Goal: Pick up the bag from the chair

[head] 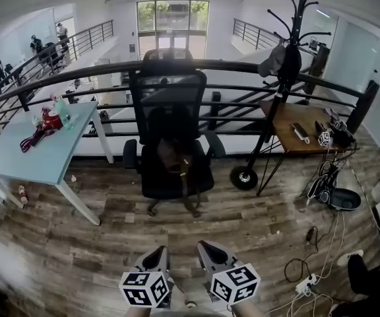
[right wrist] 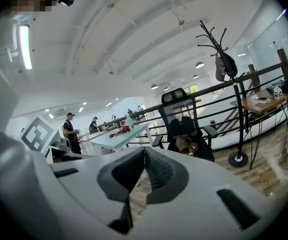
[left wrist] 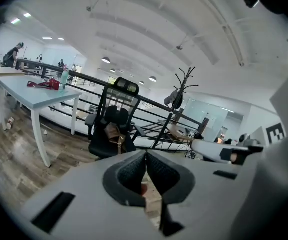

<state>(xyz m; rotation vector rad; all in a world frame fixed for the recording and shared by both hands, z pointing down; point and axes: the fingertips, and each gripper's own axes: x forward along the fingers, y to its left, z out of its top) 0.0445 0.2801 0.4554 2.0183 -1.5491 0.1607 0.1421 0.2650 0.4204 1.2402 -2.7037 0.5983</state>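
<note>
My left tongs [head: 156,255] and right tongs [head: 211,249] are both pinched shut with nothing between them, side by side low over the wooden floor [head: 97,243]. The brown bag [head: 172,156] sits on the seat of the black office chair [head: 170,91], well ahead of me. A pale blue worktop [head: 31,157] stands left of the chair.

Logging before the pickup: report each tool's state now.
Left tool: closed, empty.
Right tool: closed, empty.
</note>
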